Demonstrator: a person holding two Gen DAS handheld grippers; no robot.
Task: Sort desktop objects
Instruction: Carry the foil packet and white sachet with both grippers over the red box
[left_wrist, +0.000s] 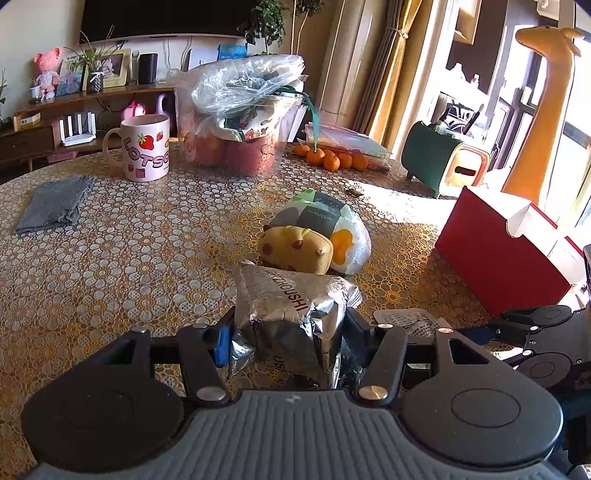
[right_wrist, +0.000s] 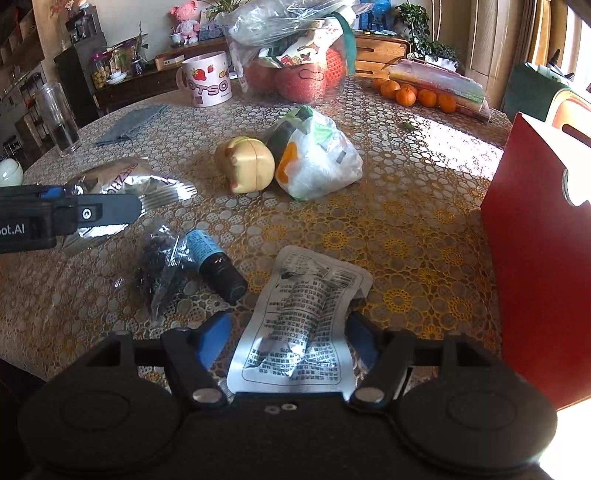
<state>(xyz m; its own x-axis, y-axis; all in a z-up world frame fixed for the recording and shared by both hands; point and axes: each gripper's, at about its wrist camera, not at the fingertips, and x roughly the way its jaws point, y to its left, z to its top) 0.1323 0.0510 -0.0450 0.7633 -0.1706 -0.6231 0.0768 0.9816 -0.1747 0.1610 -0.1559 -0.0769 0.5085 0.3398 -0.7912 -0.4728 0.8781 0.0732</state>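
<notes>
Nearest to the right tool (right_wrist: 286, 339) a flat white printed sachet (right_wrist: 301, 321) is seen lying on the table (right_wrist: 406, 236), its long axis running straight away from the wrist, in line with the fingers. Its near end sits between the two blue pads (right_wrist: 216, 334), which stand apart on either side of it; no pad is seen pressing on it, so the right tool is judged open around the sachet rather than clamped. The coming move is judged to turn on this alignment: the sachet is spanned across its narrow width, so a closing of the fingers would catch it by its edges.

Just to the left of the sachet a small dark bottle with a blue label (right_wrist: 216, 264) is laid on its side, cap toward the wrist, touching a crumpled clear wrapper with dark contents (right_wrist: 157, 266). To the right, a red box (right_wrist: 543, 258) stands close by, which is taken as the likely place for sorted things.

The left tool (left_wrist: 284, 332) is seen clamped on a silver foil snack bag (left_wrist: 291, 314), the bag bulging between its pads and lying lengthwise away from the wrist. The right tool is therefore the nearer one to the sachet.

Farther off, a yellow spotted squishy toy (left_wrist: 293, 249) is set against a white plastic bag with an egg print (left_wrist: 332, 225). Beyond, a pink strawberry mug (left_wrist: 144, 147), a grey cloth (left_wrist: 55, 203), a clear tub of fruit (left_wrist: 236, 129) and a row of mandarins (left_wrist: 336, 158) are found near the far edge.
</notes>
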